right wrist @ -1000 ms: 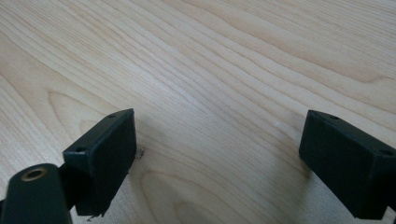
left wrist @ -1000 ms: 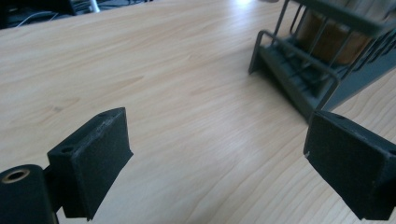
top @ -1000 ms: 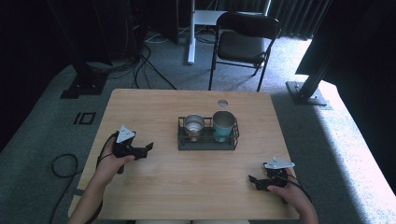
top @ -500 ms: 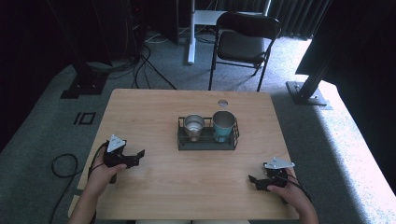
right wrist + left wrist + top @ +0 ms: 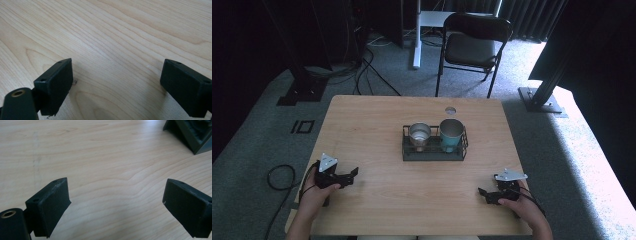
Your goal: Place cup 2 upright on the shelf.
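Cups sit side by side in a black wire rack (image 5: pixel 434 152) at the middle of our table (image 5: pixel 377 120): a steel cup (image 5: pixel 419 134) on the left and a teal cup (image 5: pixel 451 134) on the right, touching or nearly so; from the high view we cannot tell whether either holds anything. Our left gripper (image 5: pixel 347 176) rests near the table's left edge, its jaws spread wide over bare wood and pointing toward the middle. Our right gripper (image 5: pixel 485 194) lies near the front right corner, jaws likewise released and holding nothing. In the left gripper view (image 5: pixel 116 205) the jaws stand far apart, and a dark object (image 5: pixel 191 133) is cut off at the top right corner; we cannot make out what it is. The right gripper view (image 5: pixel 117 87) has parted jaws above wood grain. Behind the table stands a folding chair (image 5: pixel 474 45), and cables (image 5: pixel 362 70) trail on the grey floor (image 5: pixel 257 130).
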`<state>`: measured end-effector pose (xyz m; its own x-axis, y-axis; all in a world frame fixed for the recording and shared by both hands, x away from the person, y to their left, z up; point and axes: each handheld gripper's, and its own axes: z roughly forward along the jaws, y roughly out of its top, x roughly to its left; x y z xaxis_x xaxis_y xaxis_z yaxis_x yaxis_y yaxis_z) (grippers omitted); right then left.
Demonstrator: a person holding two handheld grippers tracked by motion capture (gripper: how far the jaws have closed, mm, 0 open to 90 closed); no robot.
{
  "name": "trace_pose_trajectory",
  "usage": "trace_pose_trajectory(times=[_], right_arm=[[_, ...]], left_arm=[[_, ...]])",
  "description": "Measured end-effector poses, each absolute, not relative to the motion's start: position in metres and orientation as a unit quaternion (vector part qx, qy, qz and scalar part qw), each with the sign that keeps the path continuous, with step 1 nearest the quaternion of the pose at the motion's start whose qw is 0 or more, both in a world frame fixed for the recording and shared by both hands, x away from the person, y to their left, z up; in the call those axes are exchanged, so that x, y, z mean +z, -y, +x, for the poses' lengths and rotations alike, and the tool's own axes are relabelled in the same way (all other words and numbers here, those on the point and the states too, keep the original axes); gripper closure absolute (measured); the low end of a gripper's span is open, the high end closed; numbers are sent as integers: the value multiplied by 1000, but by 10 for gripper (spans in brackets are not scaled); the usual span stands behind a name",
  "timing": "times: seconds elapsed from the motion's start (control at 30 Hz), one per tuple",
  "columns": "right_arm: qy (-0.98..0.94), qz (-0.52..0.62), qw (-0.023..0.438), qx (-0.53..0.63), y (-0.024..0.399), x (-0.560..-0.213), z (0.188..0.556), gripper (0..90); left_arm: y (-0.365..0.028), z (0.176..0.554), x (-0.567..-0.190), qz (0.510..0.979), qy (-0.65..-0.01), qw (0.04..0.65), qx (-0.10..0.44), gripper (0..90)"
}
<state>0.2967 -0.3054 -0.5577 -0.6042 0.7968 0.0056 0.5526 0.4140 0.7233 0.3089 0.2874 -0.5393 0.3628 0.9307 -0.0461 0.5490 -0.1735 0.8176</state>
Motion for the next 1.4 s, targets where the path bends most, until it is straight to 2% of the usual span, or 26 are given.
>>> trace_pose_trajectory(times=[0.77, 0.93, 1.33, 1.4], right_arm=[[-823, 410, 173, 353, 305, -558, 297, 107], [-823, 410, 173, 353, 305, -558, 297, 108], [-823, 410, 173, 353, 305, -558, 297, 107], [-823, 410, 173, 353, 305, -558, 297, 107]], left_arm=[[-307, 292, -551, 701, -569, 342, 260, 79], [-311, 292, -552, 681, -597, 330, 267, 79], [-315, 295, -555, 649, -661, 260, 272, 79], [-314, 295, -555, 649, -664, 257, 267, 22]])
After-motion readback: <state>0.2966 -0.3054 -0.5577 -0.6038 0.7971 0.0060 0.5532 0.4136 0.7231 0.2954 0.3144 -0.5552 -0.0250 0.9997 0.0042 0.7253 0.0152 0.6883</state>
